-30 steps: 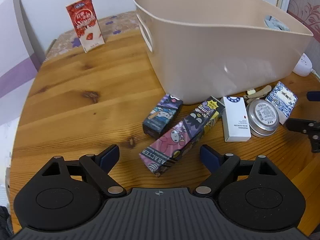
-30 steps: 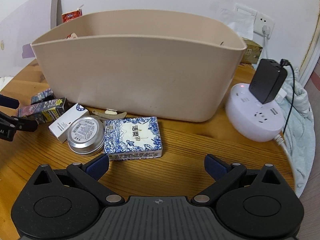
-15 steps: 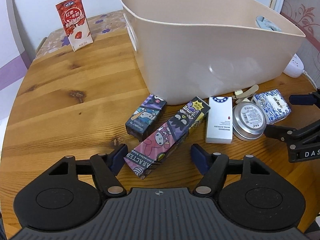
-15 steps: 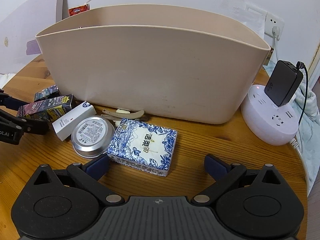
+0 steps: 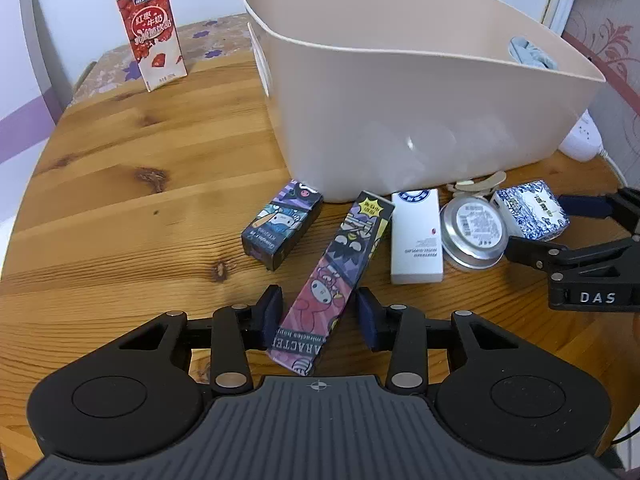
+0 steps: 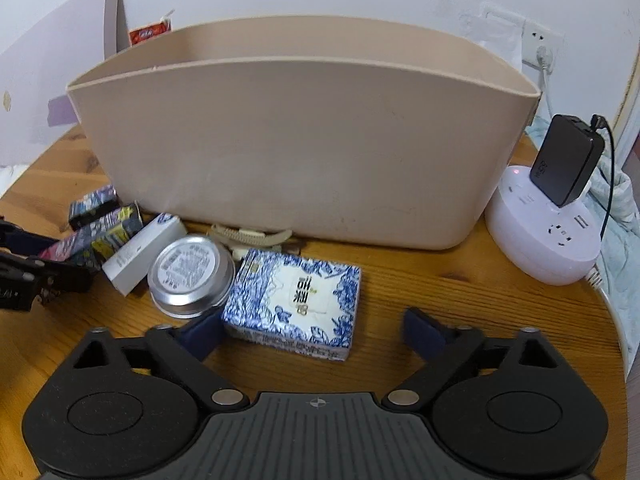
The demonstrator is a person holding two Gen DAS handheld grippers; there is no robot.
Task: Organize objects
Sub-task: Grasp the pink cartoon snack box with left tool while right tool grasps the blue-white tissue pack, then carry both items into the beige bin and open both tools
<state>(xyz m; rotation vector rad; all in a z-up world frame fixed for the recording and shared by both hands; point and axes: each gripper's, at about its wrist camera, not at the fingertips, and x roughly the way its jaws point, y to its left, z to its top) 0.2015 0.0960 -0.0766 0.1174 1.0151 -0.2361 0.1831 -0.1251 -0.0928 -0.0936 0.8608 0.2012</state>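
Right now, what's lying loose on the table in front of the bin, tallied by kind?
Cartoon-print boxes: 2, long and short
White box: 1
Blue-and-white patterned box: 1
Round metal tin: 1
Beige hair clip: 1
Total: 6
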